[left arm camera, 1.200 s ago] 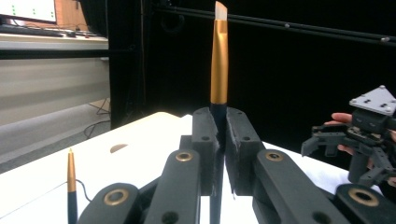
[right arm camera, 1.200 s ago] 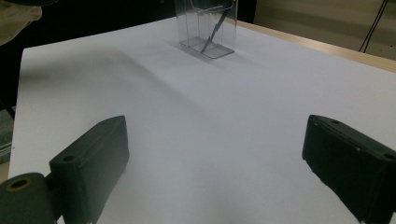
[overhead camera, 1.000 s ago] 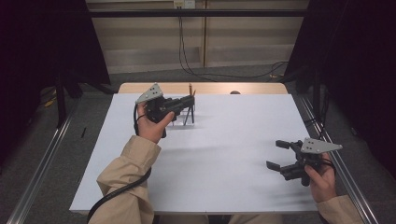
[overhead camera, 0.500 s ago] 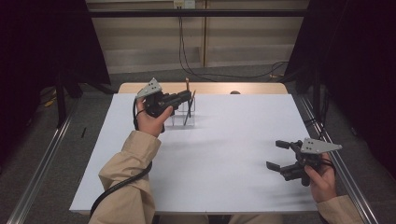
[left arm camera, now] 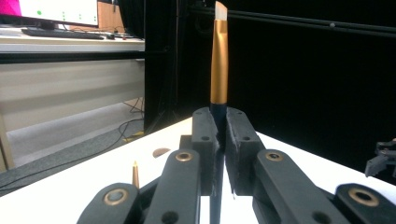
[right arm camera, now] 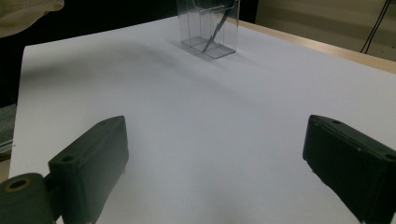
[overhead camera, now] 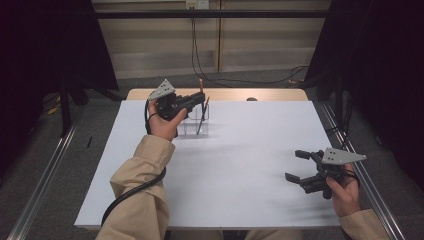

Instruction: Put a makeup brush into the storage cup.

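Observation:
My left gripper (overhead camera: 199, 101) is at the far left-centre of the white table (overhead camera: 250, 150), over a clear plastic holder (overhead camera: 192, 126). It is shut on a paint brush (left arm camera: 218, 70), which stands upright between the jaws with its gold ferrule and pale bristle tip on top. In the left gripper view my left gripper (left arm camera: 218, 140) has its pads pressed on the dark handle. A second brush (overhead camera: 204, 113) leans inside the holder (right arm camera: 208, 28), its gold tip (left arm camera: 135, 173) poking up. My right gripper (overhead camera: 296, 165) rests open near the front right, nothing between its jaws (right arm camera: 219, 158).
The wooden tabletop edge (overhead camera: 225, 94) runs behind the white sheet. Metal rails (overhead camera: 360, 170) flank both sides of the table. Cables (overhead camera: 240, 80) lie on the floor beyond. A cable (overhead camera: 130, 192) trails from the left gripper along the sleeve.
My left gripper has shifted a little toward the far edge with the brush, now over the holder. The right gripper has stayed where it was.

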